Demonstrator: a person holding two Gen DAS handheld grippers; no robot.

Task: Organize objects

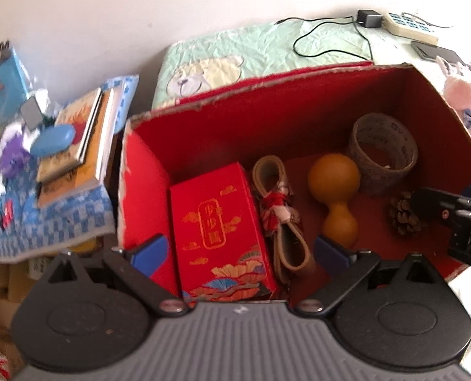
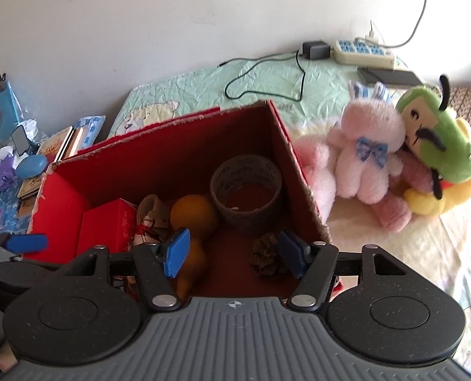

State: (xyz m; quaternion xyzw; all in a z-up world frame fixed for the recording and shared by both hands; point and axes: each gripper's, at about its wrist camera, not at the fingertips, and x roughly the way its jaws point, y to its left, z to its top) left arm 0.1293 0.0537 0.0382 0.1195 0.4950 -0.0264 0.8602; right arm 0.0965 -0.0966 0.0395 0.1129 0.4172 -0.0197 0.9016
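Inside the red storage box [image 1: 146, 171], from left to right, lie the small red carton [image 1: 219, 222], a folded strap [image 1: 279, 209], a gourd [image 1: 333, 187], a pine cone [image 1: 405, 212] and a tape roll [image 1: 383, 149], so the packing step appears well advanced, while the plush toys [image 2: 372, 158] sit on the bed just beside the box's right wall. The left gripper [image 1: 238, 252] hovers over the carton with jaws apart and empty. The right gripper [image 2: 233, 252], likewise spread and empty, hangs above the pine cone; the next move likely calls for swinging right to grasp a toy.
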